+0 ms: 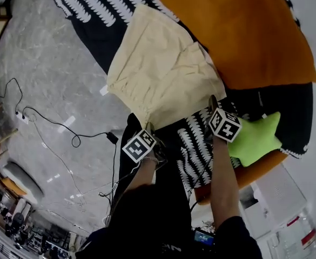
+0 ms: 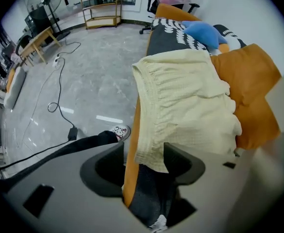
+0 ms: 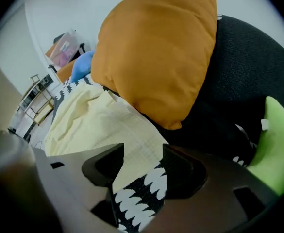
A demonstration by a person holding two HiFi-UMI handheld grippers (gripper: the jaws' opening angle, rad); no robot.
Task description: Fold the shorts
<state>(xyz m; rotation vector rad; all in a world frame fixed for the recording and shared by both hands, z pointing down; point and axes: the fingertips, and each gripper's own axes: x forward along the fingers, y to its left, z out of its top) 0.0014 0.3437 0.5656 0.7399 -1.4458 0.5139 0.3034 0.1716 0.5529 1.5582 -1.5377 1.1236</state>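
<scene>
Cream shorts lie flat on a sofa with a black-and-white patterned cover. My left gripper points down at the shorts' near corner by the sofa's edge. In the left gripper view the shorts hang their corner between the jaws of this gripper, which stand apart and do not press on it. My right gripper sits at the shorts' near right corner. In the right gripper view the shorts have their edge between its open jaws, over the patterned cover.
A big orange pillow lies just beyond the shorts, touching their far right side. A green star cushion sits right of my right gripper. A black cable trails over the grey floor left of the sofa. A white box stands at lower right.
</scene>
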